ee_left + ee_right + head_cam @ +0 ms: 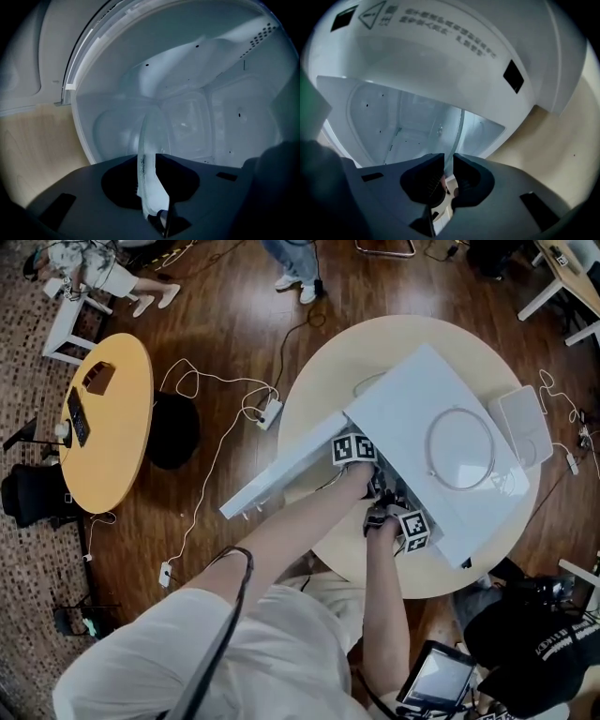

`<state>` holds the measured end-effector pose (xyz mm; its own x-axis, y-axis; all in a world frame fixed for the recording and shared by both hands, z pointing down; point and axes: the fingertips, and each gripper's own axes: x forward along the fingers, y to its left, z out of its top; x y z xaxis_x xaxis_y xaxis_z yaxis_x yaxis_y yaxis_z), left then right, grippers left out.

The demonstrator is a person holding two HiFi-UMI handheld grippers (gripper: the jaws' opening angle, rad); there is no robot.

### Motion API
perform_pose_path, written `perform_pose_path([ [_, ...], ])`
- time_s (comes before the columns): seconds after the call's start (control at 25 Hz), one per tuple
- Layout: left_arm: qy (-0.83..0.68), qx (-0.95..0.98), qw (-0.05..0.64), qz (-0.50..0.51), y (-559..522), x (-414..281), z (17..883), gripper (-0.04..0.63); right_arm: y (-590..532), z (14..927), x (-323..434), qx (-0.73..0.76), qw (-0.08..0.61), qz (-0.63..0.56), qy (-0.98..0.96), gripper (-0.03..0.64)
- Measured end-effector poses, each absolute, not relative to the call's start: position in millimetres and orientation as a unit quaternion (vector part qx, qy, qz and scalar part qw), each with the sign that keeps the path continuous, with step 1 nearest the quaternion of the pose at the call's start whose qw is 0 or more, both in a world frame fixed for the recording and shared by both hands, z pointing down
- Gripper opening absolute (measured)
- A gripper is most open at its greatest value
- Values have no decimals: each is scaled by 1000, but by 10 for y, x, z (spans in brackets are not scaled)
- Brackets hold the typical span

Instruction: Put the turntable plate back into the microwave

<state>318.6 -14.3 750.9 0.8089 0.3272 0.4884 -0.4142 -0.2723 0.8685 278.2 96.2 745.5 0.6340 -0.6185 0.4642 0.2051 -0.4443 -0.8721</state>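
The white microwave (pixel 441 418) lies on a round pale table (pixel 319 381), its door (pixel 281 470) swung open to the left. Both grippers reach into its opening. The left gripper (pixel 373 479) (pixel 152 187) is shut on the clear glass turntable plate (pixel 152 140), which stands edge-on between its jaws inside the white cavity (pixel 201 117). The right gripper (pixel 386 507) (pixel 448 164) grips the same plate's thin rim (pixel 459 131) in a narrow jaw gap at the cavity's mouth (pixel 393 126). In the head view the plate is hidden by the microwave and the arms.
A white ring (pixel 459 446) lies on the microwave's top. A white box (pixel 525 423) sits on the table to its right. A yellow round table (pixel 108 418), a power strip with cables (pixel 267 413) and standing people surround the spot. Bare tabletop (pixel 562 154) borders the opening.
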Motion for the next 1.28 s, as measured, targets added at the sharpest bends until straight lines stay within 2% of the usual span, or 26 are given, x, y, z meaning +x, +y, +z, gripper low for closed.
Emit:
perform_pose_path([
  [0.32, -16, 752, 579, 315, -202, 3066, 7512, 74, 955, 7446, 2783, -706, 588, -379, 107, 30],
  [1.28, 57, 721, 605, 332, 110, 2729, 7364, 83, 1226, 7474, 2834, -661, 689, -295, 34, 18],
])
